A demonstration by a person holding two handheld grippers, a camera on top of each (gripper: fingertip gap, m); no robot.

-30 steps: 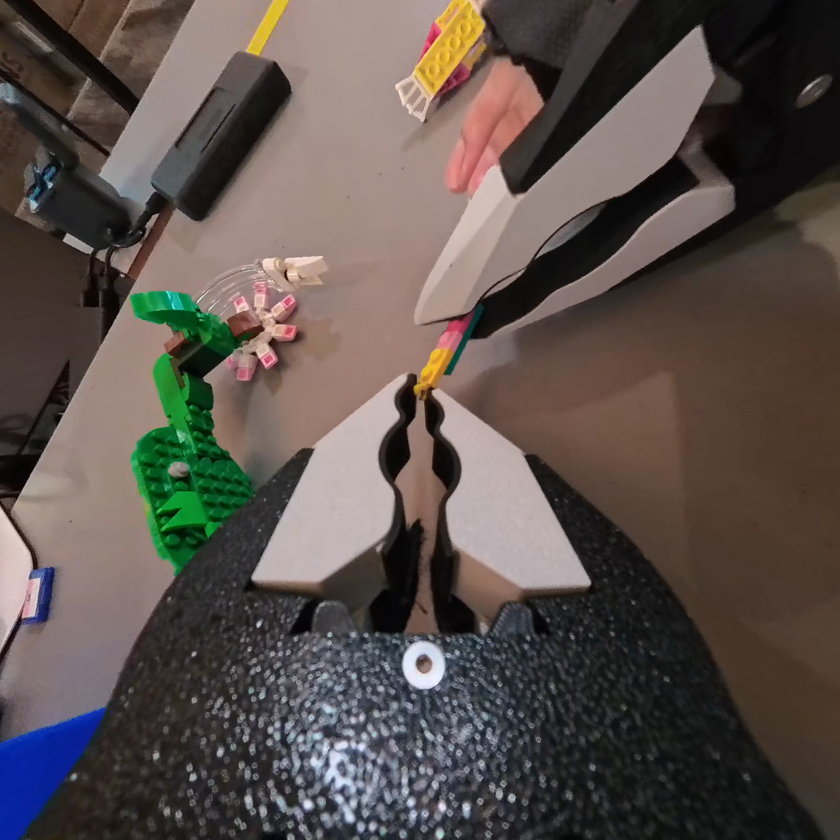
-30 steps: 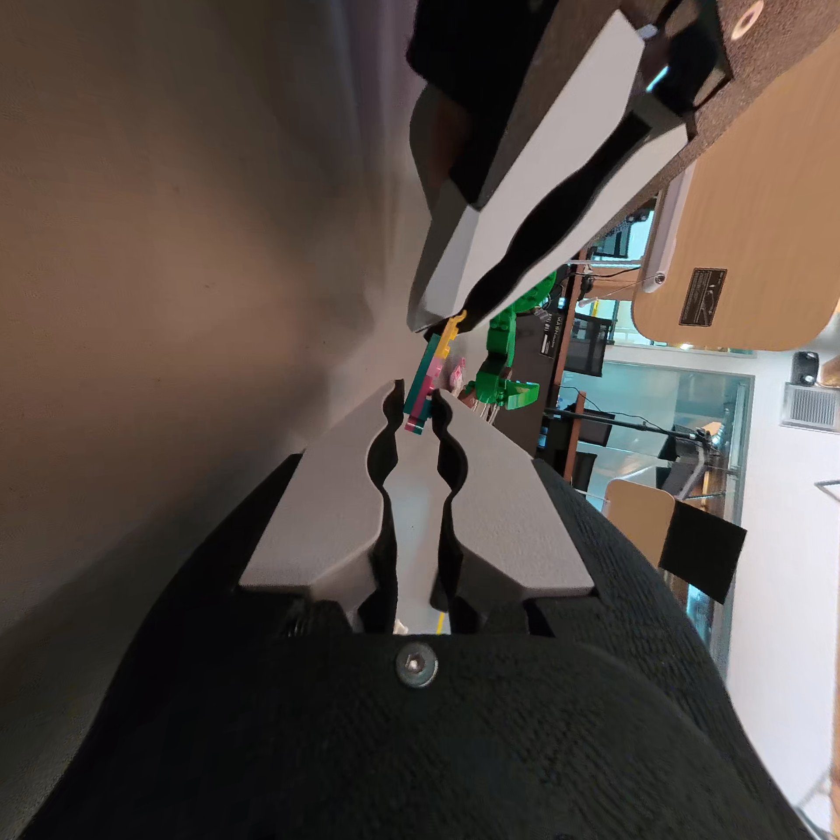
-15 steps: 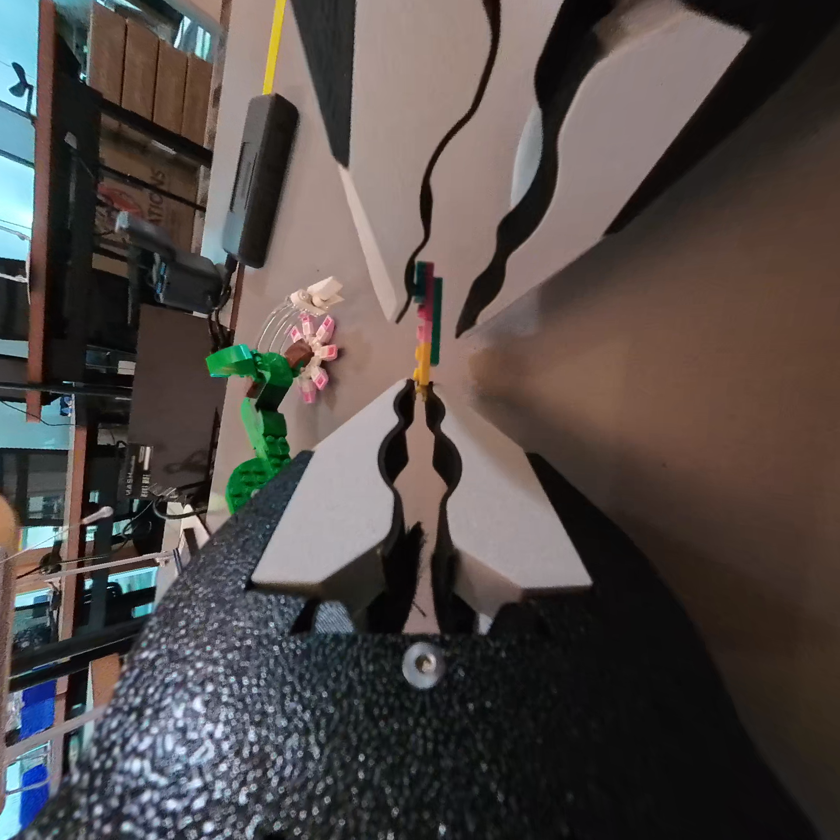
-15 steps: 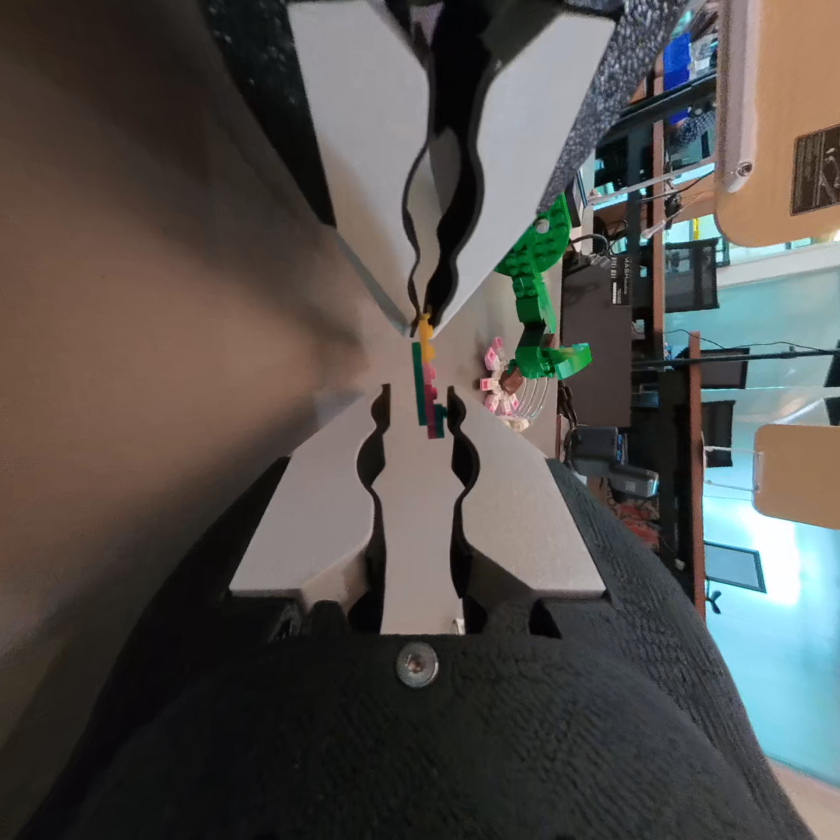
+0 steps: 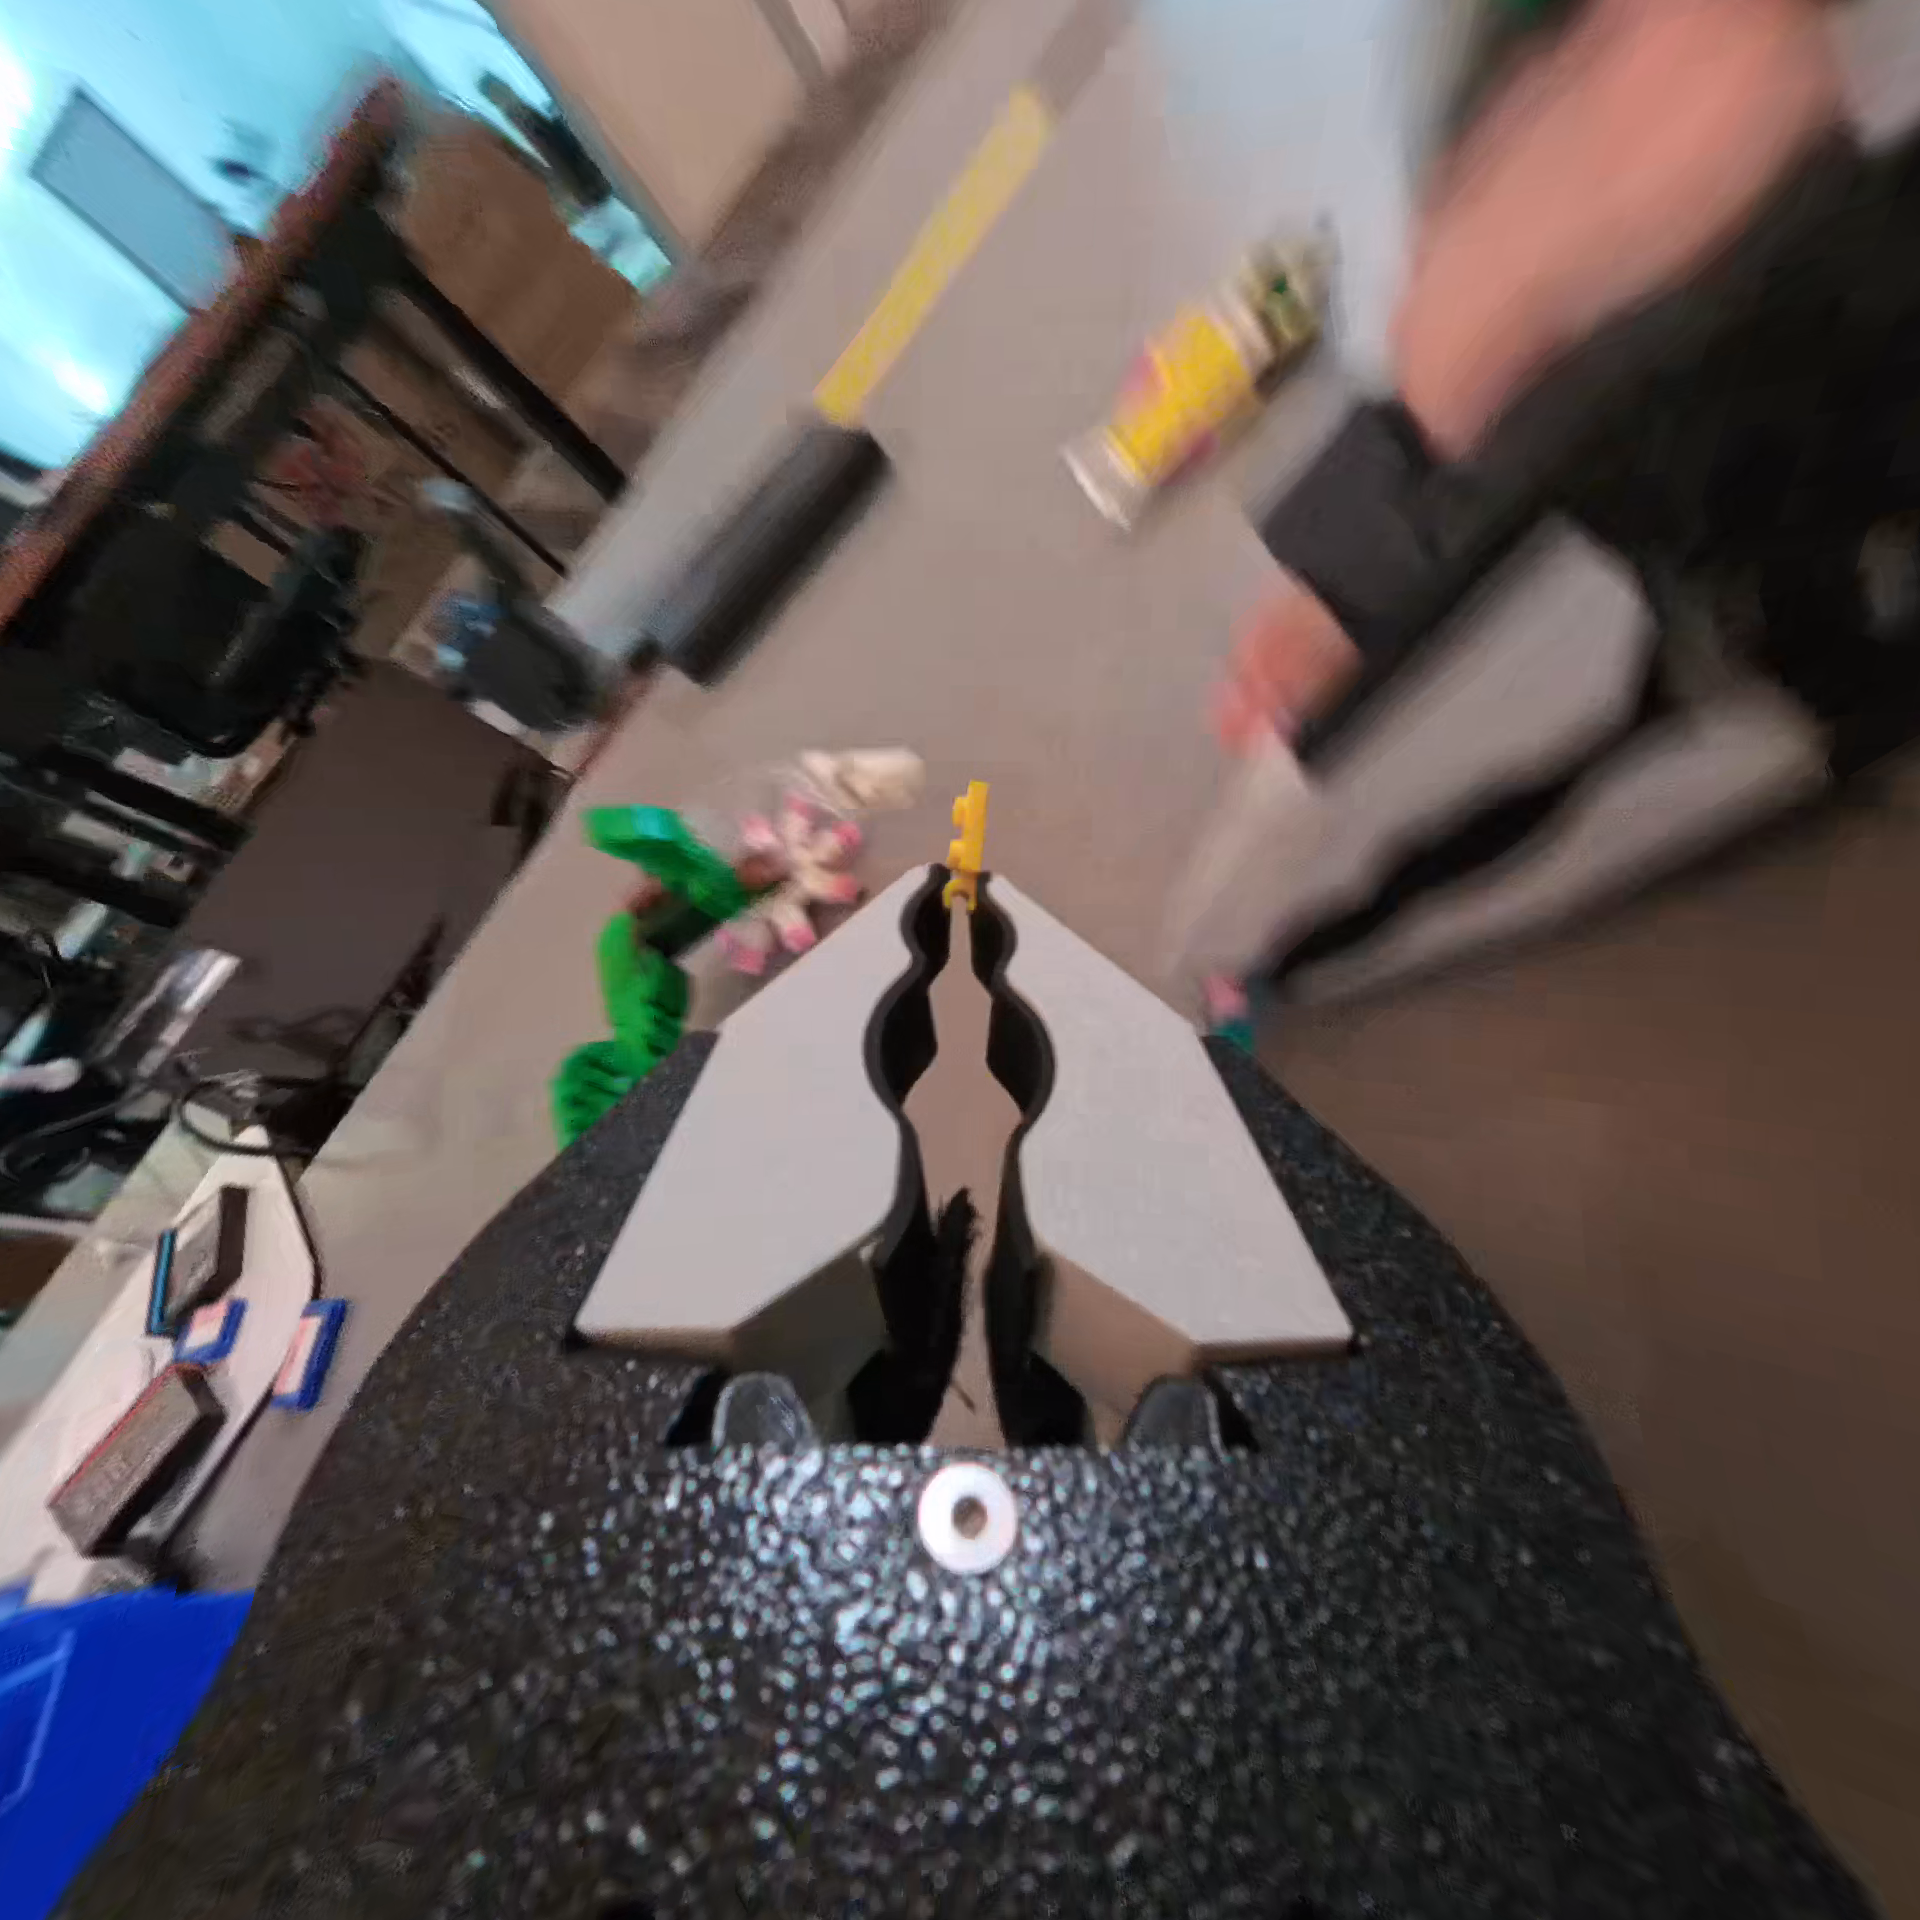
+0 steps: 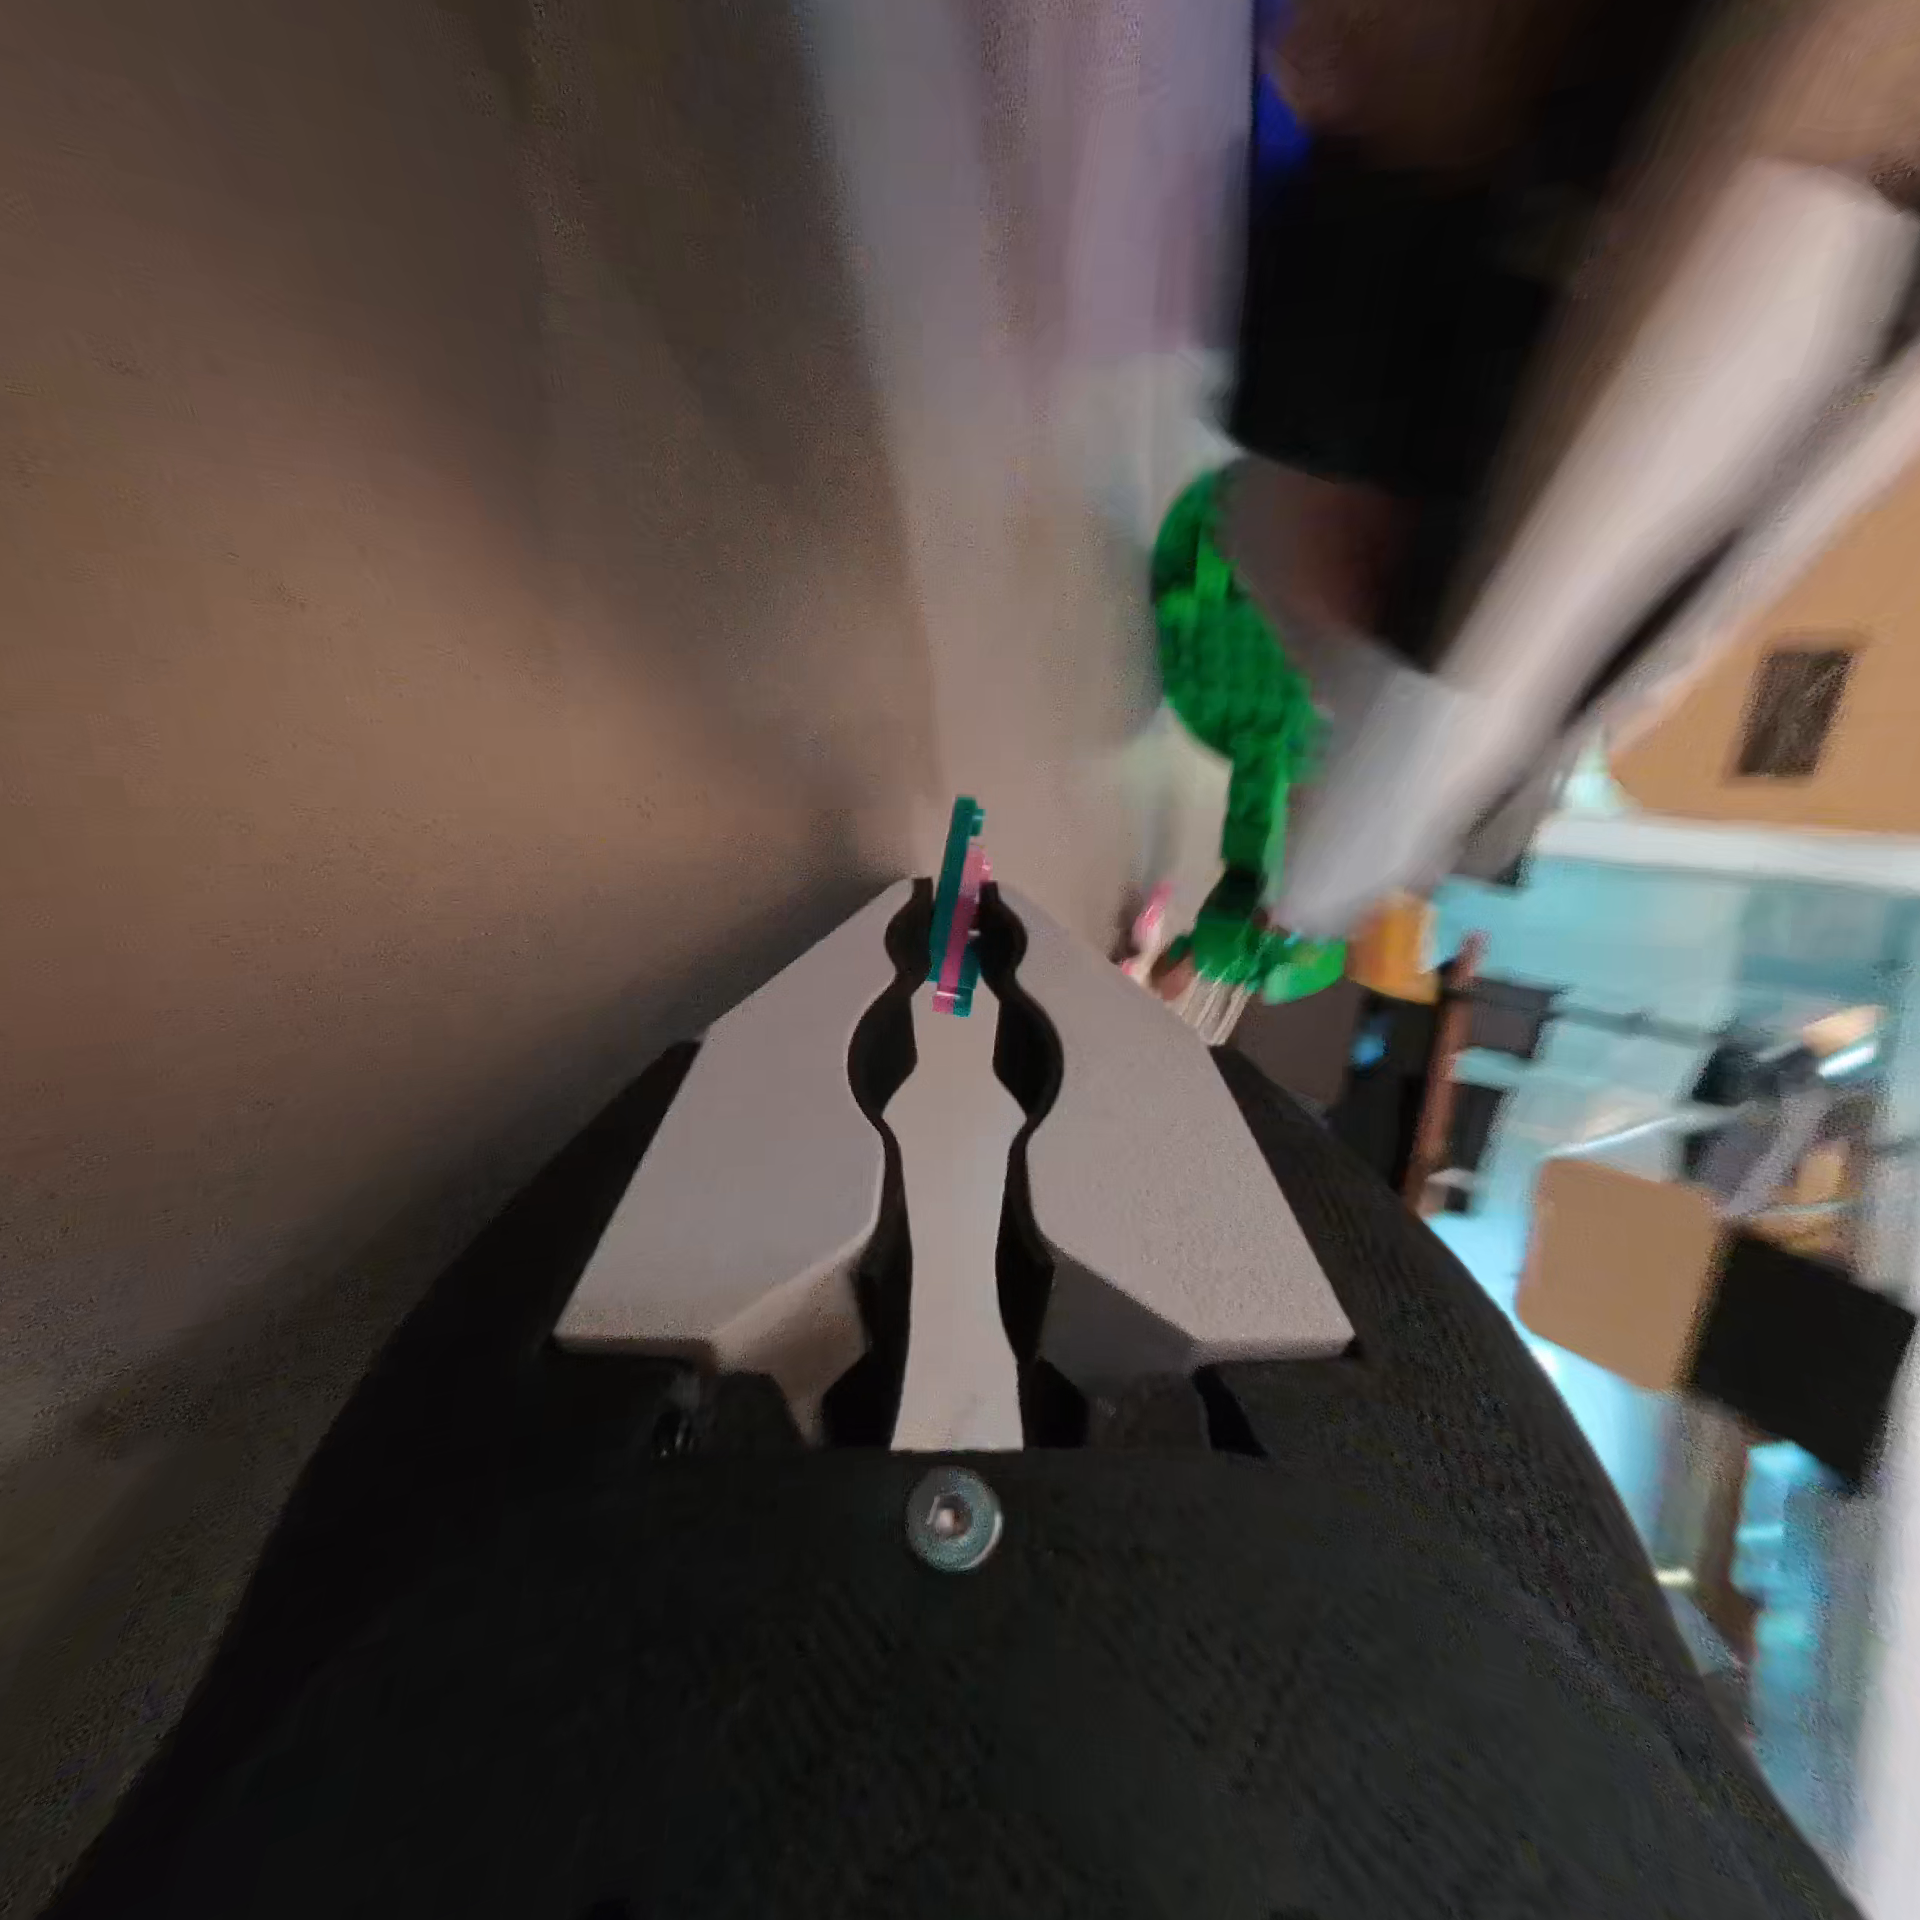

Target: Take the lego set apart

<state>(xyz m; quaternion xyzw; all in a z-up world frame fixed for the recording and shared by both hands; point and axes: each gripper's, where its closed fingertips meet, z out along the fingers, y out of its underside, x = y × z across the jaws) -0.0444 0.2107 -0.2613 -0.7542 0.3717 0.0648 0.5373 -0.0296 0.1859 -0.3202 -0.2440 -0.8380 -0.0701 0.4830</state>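
Left tongs (image 5: 964,883) pinching yellow piece (image 5: 968,840), right tongs (image 6: 954,902) gripping teal-pink plates (image 6: 957,914)

A lab or office workroom: a grey bench (image 5: 1039,582) carries a black power brick (image 5: 769,551) and cables, dark racks (image 5: 156,644) of gear stand past its edge, and wooden desks (image 6: 1766,717) face glass partitions (image 6: 1704,935).

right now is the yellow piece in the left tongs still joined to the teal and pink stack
No, the left tongs pinch only the small yellow piece, with nothing attached to its free end.
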